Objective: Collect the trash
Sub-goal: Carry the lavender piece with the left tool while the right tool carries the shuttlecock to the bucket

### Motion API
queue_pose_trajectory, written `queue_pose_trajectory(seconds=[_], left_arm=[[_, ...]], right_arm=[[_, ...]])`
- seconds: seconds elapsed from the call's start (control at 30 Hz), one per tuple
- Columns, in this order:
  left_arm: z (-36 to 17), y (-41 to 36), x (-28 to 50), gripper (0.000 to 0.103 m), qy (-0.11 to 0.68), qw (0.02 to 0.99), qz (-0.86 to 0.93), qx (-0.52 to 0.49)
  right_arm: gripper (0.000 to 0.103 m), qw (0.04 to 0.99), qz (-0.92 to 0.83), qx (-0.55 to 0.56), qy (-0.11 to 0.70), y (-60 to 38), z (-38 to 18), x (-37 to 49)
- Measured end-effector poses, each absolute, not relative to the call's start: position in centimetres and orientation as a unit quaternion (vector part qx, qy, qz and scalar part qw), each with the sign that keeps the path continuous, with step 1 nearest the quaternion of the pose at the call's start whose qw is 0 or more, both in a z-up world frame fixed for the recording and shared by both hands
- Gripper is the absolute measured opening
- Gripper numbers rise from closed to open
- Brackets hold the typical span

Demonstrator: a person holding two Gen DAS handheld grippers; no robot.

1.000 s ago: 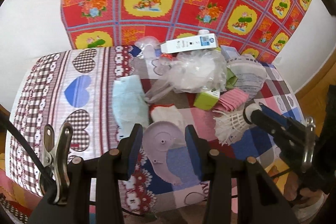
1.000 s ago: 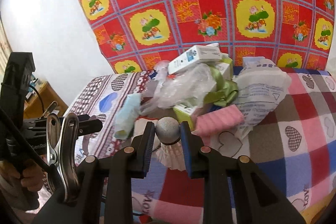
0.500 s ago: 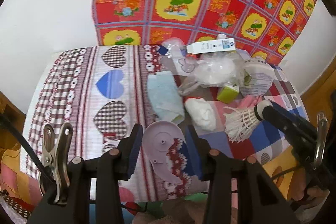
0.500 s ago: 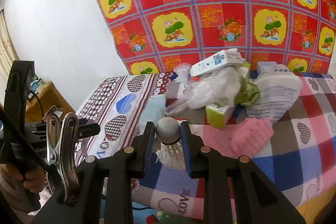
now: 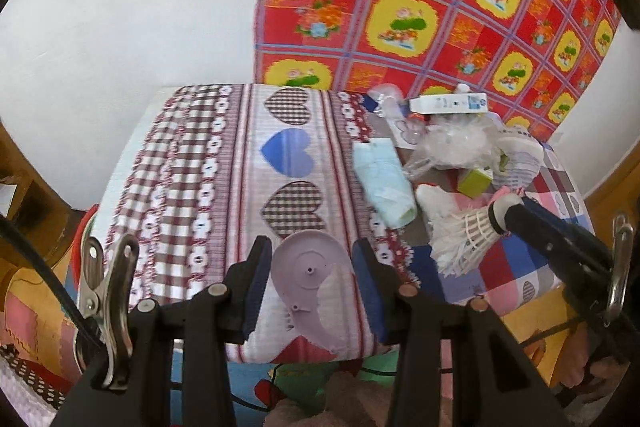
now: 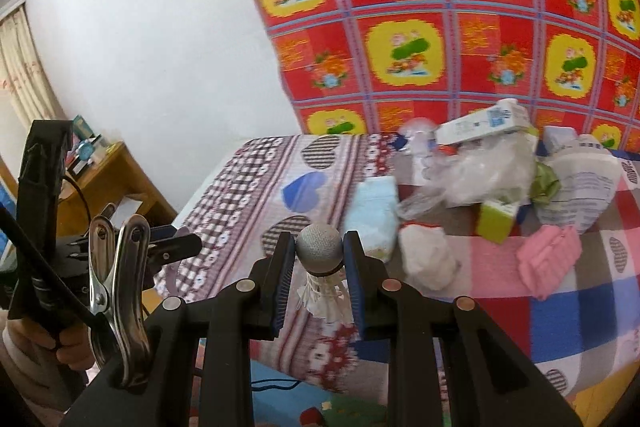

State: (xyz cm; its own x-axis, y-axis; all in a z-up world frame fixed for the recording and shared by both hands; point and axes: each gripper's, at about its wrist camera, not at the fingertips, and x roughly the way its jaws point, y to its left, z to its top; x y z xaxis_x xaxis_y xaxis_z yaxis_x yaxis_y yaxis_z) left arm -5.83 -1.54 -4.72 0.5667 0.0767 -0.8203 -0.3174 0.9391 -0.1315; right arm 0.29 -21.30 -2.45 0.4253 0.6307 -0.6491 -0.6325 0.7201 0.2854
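Trash is lying in a heap on the bed [image 5: 192,163], ahead and to the right of the left gripper [image 5: 312,279] and ahead-right of the right gripper [image 6: 319,269]. No bin is showing in either view. The left gripper is clamping a lilac plastic lid [image 5: 310,291] between its pads, the lid's lower end hanging down past the fingers. The right gripper is pinching a shuttlecock [image 6: 320,255] by its grey cork, feathers pointing down; in the left view the feathers are fanning toward the left gripper.

Beyond the claws, a white carton [image 6: 480,123] is resting on top of a crumpled clear bag [image 6: 476,175]. A green box [image 6: 496,223] is sitting half tucked under that bag, its top hidden. A blue pack [image 5: 382,183], a white wad [image 6: 426,259] and a pink cloth [image 6: 548,261] are lying nearer. A printed white bag [image 6: 580,183] is partly cut off by the heap. The print on the carton is too blurred to read. A hand [image 6: 68,349] is gripping the left gripper's handle at the frame edge.
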Motion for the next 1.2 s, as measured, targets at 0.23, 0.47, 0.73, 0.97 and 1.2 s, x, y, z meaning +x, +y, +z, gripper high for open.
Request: queue_pose_trajectory(seconds=[0.23,0.47,0.73,0.97,1.2], left_arm=[[-4.5,1.8,-8.7,0.044,0.443,0.876,0.127,-0.143],[-4.3,5.7,-11.4,0.044,0.437,0.876,0.141,-0.146],[-4.5,9.5,-13.6,0.044,0.432,0.874,0.164,-0.152],[-4.9,13.0,-15.1,0.044,0.426,0.863,0.206,-0.176],[-5.3,16.9,-16.1,0.044,0.417,0.846,0.261,-0.205]], right_arm=[[0.026,0.838,0.391,-0.013,0.381,-17.3,-2.1,-2.3],[0.026,0.832,0.405,-0.022,0.379,-13.0,-2.2,-4.2],[0.026,0.815,0.439,-0.034,0.377,-7.6,-2.4,-5.4],[0.026,0.784,0.491,-0.065,0.374,-2.0,-2.7,-5.9],[0.026,0.744,0.545,-0.087,0.378,3.6,-3.3,-5.1]])
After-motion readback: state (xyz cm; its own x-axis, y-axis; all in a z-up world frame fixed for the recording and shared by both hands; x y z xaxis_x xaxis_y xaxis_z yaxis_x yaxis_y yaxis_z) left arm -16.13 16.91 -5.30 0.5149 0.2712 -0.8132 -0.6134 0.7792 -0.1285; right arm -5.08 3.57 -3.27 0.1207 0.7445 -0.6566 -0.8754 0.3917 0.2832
